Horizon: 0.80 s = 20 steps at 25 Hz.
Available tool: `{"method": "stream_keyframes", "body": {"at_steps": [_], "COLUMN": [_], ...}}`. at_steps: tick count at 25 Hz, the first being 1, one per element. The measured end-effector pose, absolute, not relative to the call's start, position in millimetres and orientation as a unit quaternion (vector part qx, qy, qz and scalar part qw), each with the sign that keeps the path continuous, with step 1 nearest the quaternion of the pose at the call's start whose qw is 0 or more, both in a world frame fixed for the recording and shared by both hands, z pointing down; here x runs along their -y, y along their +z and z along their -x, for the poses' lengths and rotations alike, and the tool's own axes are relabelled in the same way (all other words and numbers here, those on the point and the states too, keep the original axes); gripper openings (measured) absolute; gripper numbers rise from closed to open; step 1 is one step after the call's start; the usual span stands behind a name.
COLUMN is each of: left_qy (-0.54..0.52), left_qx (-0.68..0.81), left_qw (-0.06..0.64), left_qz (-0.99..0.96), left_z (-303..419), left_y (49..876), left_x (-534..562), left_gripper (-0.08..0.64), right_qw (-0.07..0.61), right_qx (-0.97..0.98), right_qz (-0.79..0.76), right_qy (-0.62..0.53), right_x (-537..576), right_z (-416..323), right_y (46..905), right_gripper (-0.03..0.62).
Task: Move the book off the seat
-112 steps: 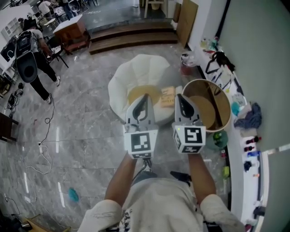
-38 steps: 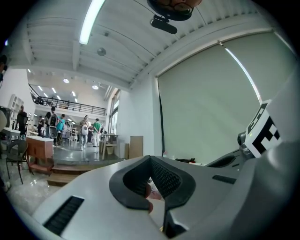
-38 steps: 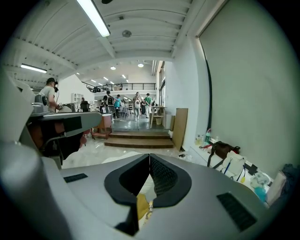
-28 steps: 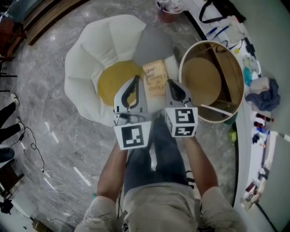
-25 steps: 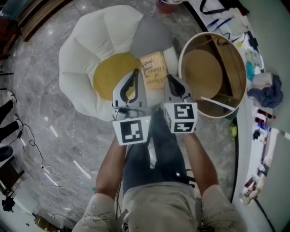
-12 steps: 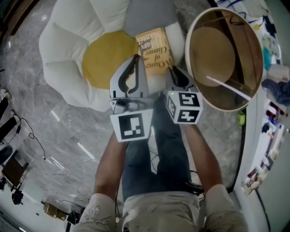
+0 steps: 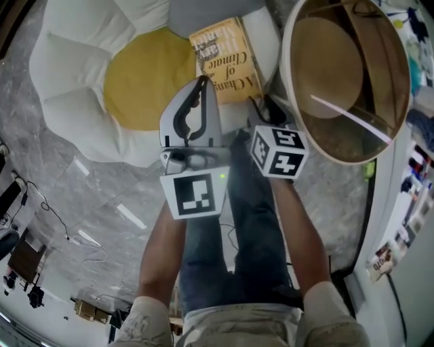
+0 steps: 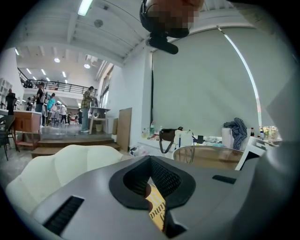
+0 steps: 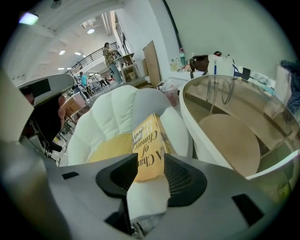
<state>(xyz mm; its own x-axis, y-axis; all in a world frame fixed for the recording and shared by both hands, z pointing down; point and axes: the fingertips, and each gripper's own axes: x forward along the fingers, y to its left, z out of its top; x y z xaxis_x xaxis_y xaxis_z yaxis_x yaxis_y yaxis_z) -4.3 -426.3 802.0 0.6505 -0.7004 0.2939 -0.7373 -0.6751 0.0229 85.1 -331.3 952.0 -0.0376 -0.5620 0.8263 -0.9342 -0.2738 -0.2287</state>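
Both hand-held grippers have pushed in closer over the chair's front edge than half a second back. The book [image 7: 227,62] lies flat and cover-up on the seat of the white chair [image 7: 64,61]. It is touching the round yellow cushion [image 7: 146,85] on its left, and its far end reaches a grey cushion [image 7: 203,10]. It is a yellow paperback with dark title lettering running along its length. Its long axis points away from the person toward the chair back, the far end leaning a little left in the head view.

The chair is soft and puffy, shaped in rounded petals. Just beside it on the right stands a round table [image 7: 284,74] with a pale rim and a tan wooden inside. That rim crowds the right hand-held gripper [image 7: 261,108]. Its jaws are opening, with the book's near end showing in the gap and the pads not pressing on it. The left hand-held gripper [image 7: 202,81] hangs over the seat's front with its jaws together on nothing. Beyond the table, a white counter [image 7: 390,223] runs along the wall, above a glossy grey marble floor [image 7: 88,196].
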Motion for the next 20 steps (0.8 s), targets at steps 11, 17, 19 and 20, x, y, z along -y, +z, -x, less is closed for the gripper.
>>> {"method": "stream_keyframes", "body": {"at_steps": [11,17,19,20], "left_qy": [0.138,0.149,0.152,0.154], "left_qx": [0.386,0.388,0.387,0.387], "left_qw": [0.089,0.108,0.114,0.117], "left_qz": [-0.908,-0.903,-0.902,-0.902], "left_z": [-10.9,-17.3,-21.1,-22.7], "left_y": [860.4,892.7,900.4,903.1], "left_x": [421.5,412.3,409.2,407.4], "left_gripper": [0.002,0.002,0.002,0.002], "right_qw": [0.190,0.167,0.158,0.154], "right_qx": [0.536,0.541,0.544,0.545], "right_qz": [-0.651,-0.636,-0.635,-0.636], "right_qy": [0.503,0.525,0.525,0.524], "right_x": [315.4,319.4,321.9,322.4], "right_z": [-100.9,-98.3,-100.7,-102.2], "right_y": [1027.6,1055.7,1059.3,1060.0], "right_gripper": [0.264,0.293,0.293,0.293]}}
